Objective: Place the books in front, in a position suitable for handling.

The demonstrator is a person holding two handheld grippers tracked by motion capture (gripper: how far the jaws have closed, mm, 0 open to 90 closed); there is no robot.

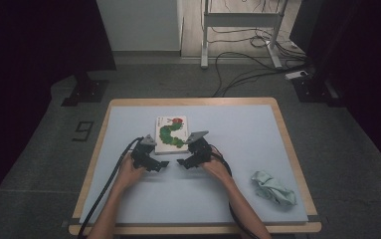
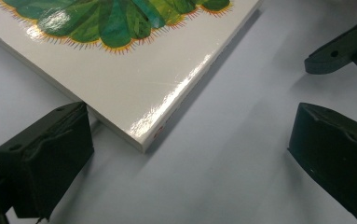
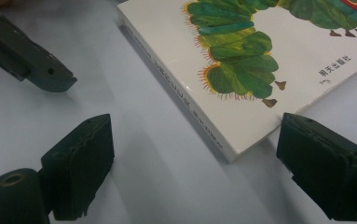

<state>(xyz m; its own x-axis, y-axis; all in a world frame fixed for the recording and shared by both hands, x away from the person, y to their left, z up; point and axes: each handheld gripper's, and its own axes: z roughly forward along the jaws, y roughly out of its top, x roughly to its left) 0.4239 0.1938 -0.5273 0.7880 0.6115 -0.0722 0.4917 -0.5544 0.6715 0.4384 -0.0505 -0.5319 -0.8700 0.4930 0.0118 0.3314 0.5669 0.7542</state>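
Observation:
A white picture book [image 1: 171, 134] with a green caterpillar on its cover lies flat on the pale blue mat [image 1: 247, 149]. Both grippers sit at its near edge. My left gripper [image 1: 159, 163] is open, and the book's near corner [image 2: 139, 130] lies between its jaws, close to the left fingertip [image 2: 45, 163]. My right gripper [image 1: 184, 162] is open as well. The other near corner of the book [image 3: 234, 144] lies between its jaws, close to the right fingertip [image 3: 325, 168]. Neither pair of pads presses on the book. Each gripper view also shows one jaw of the other gripper farther off.
A crumpled pale green cloth [image 1: 272, 188] lies on the mat at the front right. The mat covers a wooden table [image 1: 287, 134]. Beyond the table, cables and a white stand's legs [image 1: 240, 30] cross the grey floor.

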